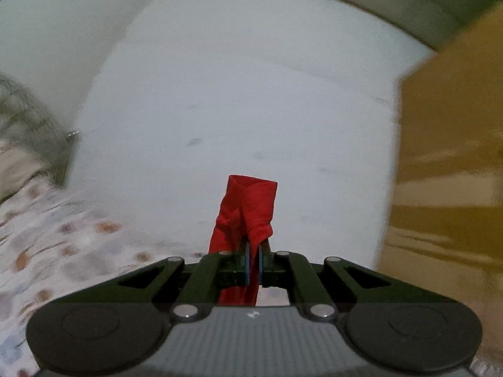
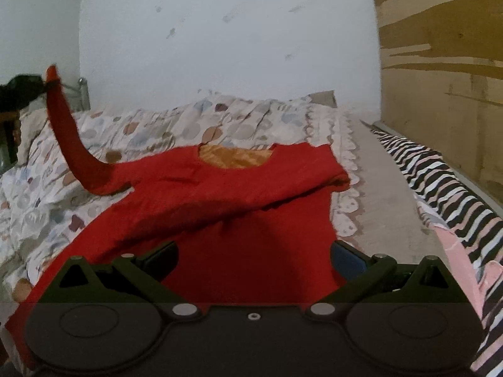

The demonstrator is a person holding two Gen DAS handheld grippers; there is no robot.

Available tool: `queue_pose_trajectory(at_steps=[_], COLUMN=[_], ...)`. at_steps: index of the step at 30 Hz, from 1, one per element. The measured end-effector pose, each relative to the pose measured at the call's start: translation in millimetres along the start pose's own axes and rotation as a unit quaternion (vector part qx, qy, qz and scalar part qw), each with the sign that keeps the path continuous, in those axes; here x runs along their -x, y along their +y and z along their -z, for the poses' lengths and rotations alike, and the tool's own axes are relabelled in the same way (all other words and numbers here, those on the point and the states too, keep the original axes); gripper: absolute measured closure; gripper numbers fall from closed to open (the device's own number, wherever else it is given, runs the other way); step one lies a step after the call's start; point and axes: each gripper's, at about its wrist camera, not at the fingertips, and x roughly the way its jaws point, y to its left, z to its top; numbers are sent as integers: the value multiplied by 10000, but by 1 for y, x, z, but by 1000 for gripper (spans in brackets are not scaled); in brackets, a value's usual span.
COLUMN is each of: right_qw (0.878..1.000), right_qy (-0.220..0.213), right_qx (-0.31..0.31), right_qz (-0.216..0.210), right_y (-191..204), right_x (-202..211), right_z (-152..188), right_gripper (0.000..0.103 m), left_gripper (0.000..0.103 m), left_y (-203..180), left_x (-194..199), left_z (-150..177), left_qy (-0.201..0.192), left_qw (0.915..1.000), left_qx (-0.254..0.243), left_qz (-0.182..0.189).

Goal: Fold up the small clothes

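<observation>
So the red top (image 2: 220, 188) is one small long-sleeved thing, bright red, with a wide scooped neck showing an orange-yellow lining inside. It's lying mostly flat across the middle of the right wrist view, spread on the bed (image 2: 377, 194), neck toward the wall. One sleeve (image 2: 67, 132) is pulled up off the bed toward the upper left of the frame, stretched into a curved strip. The other sleeve is folded diagonally across the chest.

My left tool (image 1: 254, 251) has its jaws clamped tight on that raised sleeve; in the left wrist view the red fabric bunches up above the blue pads and hangs down below them, center bottom of frame. My right tool (image 2: 254, 257) is spread wide at the bottom of its view, jaws over the lower part of the top, gripping nothing that I can see.

Count: one top, two tools. Under it there's one spotted quilt (image 2: 141, 125), plus one zebra-striped cloth (image 2: 440, 182) along the right edge and one pink cloth (image 2: 456, 251) at the lower right. White wall (image 2: 220, 31) behind, cardboard-brown panel (image 2: 440, 47) on the right.
</observation>
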Motion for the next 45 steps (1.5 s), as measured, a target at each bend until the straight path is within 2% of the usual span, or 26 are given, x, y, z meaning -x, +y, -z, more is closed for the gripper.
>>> queue_pose_trajectory(at_steps=[6, 11, 15, 18, 21, 24, 28, 29, 30, 31, 32, 33, 35, 38, 39, 41, 43, 45], right_qw=[9995, 9983, 9966, 9954, 9946, 9943, 9946, 9947, 9949, 9952, 9954, 9956, 9958, 9963, 9966, 9971, 9977, 9983], right_qy=[-46, -12, 34, 80, 143, 194, 227, 231, 229, 227, 236, 260, 305, 339, 342, 321, 267, 201], right_qx=[-221, -400, -530, -597, -645, -663, -684, -685, -682, -670, -656, -632, -602, -557, -528, -459, -396, -360], right_qz=[210, 435, 635, 748, 804, 813, 752, 734, 708, 674, 659, 640, 611, 554, 537, 518, 489, 420], right_y=[-16, -31, -43, -49, -53, -53, -49, -47, -46, -44, -42, -40, -37, -31, -29, -24, -19, -13], right_x=[11, 17, 22, 24, 23, 18, 11, 8, 6, 3, 1, -3, -8, -14, -16, -19, -23, -29], right_z=[4, 10, 15, 21, 26, 28, 29, 29, 28, 28, 28, 28, 29, 30, 30, 29, 25, 19], right_gripper=[1, 1, 1, 1, 1, 1, 1, 1, 1, 1, 1, 1, 1, 1, 1, 1, 1, 1], left_gripper=[99, 99, 99, 99, 99, 99, 95, 86, 72, 63, 49, 45, 43, 25, 19, 14, 11, 7], left_y=[-84, -136, -162, -166, -168, -174, -168, -165, -164, -162, -161, -159, -155, -146, -141, -129, -115, -98], left_x=[1, 6, 14, 24, 31, 43, 47, 44, 44, 45, 48, 50, 54, 60, 63, 65, 63, 56], left_z=[29, 77, 119, 149, 169, 179, 191, 190, 191, 192, 192, 192, 190, 185, 182, 178, 177, 180], left_qy=[433, 943, 1379, 1693, 2019, 2309, 2633, 2711, 2781, 2805, 2795, 2775, 2792, 2784, 2739, 2688, 2702, 2723], left_qw=[9925, 9775, 9619, 9504, 9376, 9286, 9223, 9204, 9180, 9177, 9187, 9198, 9188, 9240, 9285, 9365, 9434, 9458], left_qx=[-450, -817, -1164, -1343, -1534, -1552, -1469, -1447, -1430, -1420, -1416, -1413, -1417, -1345, -1315, -1338, -1475, -1678], left_qz=[1054, 1702, 2055, 2237, 2381, 2454, 2420, 2419, 2439, 2429, 2402, 2388, 2405, 2250, 2137, 1810, 1235, 567])
